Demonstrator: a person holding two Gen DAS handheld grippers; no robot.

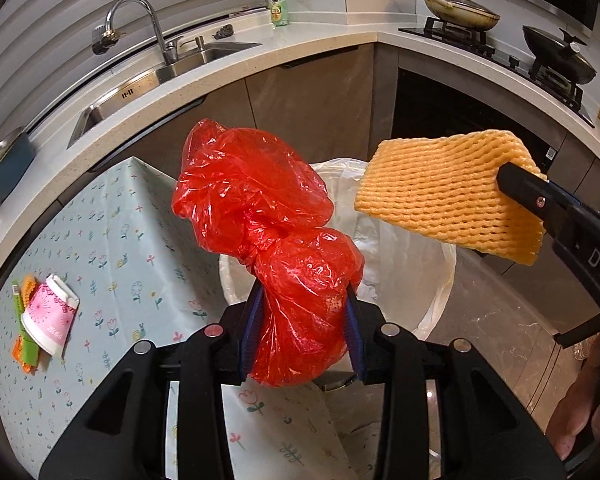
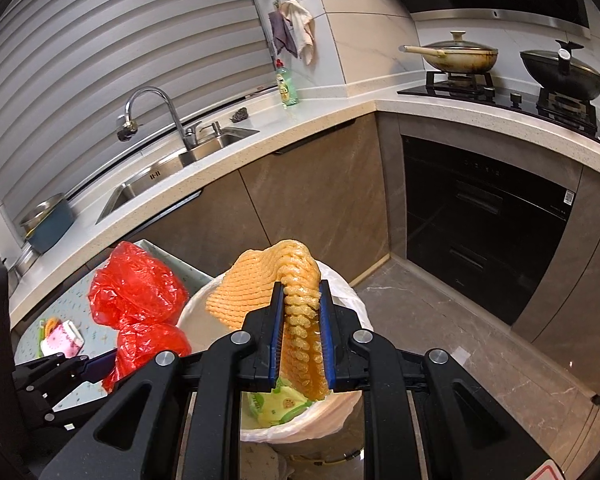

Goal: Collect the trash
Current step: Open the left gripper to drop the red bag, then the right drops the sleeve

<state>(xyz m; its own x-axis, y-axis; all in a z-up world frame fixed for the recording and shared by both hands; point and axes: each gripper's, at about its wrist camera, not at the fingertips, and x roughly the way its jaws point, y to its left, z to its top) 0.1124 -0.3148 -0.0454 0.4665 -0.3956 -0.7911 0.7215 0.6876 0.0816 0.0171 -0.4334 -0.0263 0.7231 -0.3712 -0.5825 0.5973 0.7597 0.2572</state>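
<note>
Left wrist: left claw [image 1: 304, 336] clamped on crinkly red plastic bag [image 1: 268, 240], right claw [image 2: 303, 340] on ribbed orange foam net [image 2: 296, 316].

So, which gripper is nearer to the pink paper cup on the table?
Left. The left gripper, shut on the red plastic bag, is beside the table holding the pink paper cup. The right gripper, holding the foam net, is over the bin, farther away.

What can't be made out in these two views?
- Bin contents: both views, mostly hidden by the red plastic bag, orange foam net and grippers; only a yellow-green wrapper shows.
- Items under the pink paper cup: left wrist view, covered by the cup.
- Dish soap bottle label: too small.
</note>
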